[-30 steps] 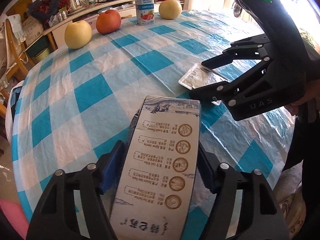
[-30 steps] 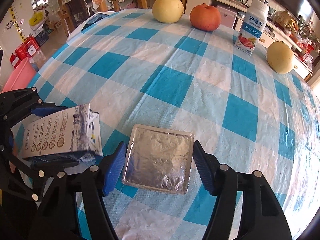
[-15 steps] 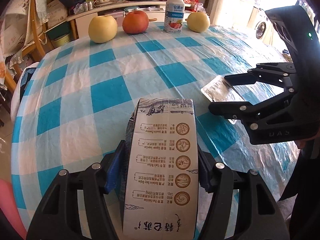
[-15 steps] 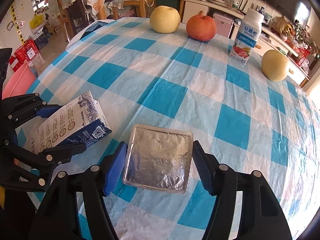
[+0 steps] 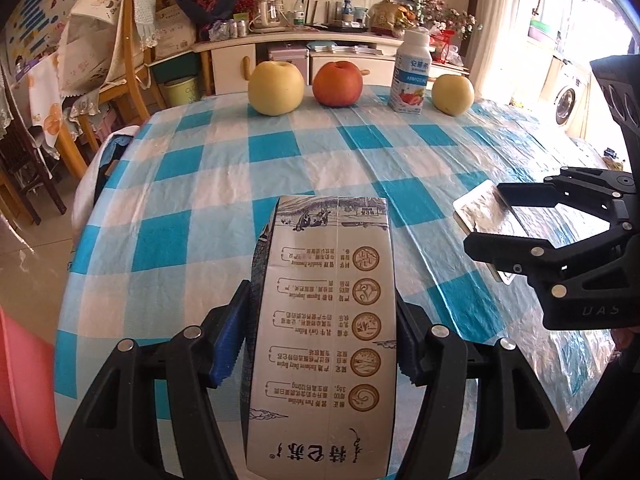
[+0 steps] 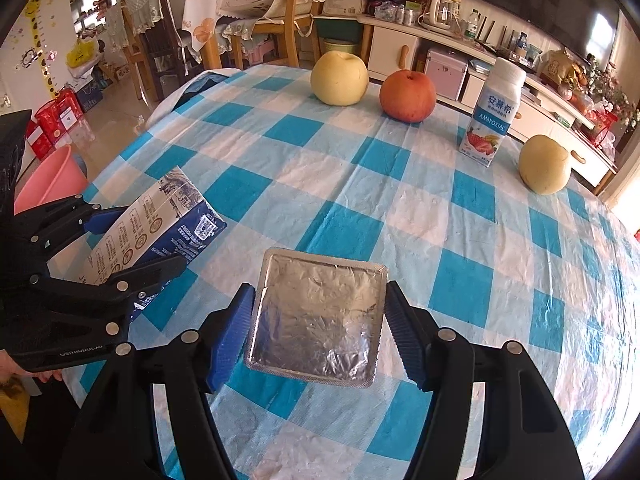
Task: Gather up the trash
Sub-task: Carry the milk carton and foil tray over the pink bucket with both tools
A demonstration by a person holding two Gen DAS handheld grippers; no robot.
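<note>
A white and blue milk carton [image 5: 324, 320] lies lengthwise between the blue pads of my left gripper [image 5: 320, 332], which is shut on its sides and holds it above the checked tablecloth [image 5: 208, 184]. In the right wrist view the same carton [image 6: 168, 208] tilts up in the left gripper [image 6: 132, 242] at the left. My right gripper [image 6: 318, 320] is shut on a flat silver foil pack [image 6: 316, 316], its pads on the two side edges, just above the cloth. From the left wrist view the foil pack [image 5: 476, 208] and the right gripper [image 5: 504, 220] sit at the right.
Along the table's far side stand a yellow fruit [image 5: 275, 87], a red apple [image 5: 337, 83], a yogurt bottle [image 5: 414, 72] and another yellow fruit [image 5: 453, 94]. A pink bin [image 6: 52, 180] stands on the floor left of the table. Chairs [image 5: 120, 64] and a sideboard [image 5: 320, 46] lie beyond.
Both grippers have risen a little with the carton and the foil pack held in them. The left gripper has rolled, so the table now looks level in its view.
</note>
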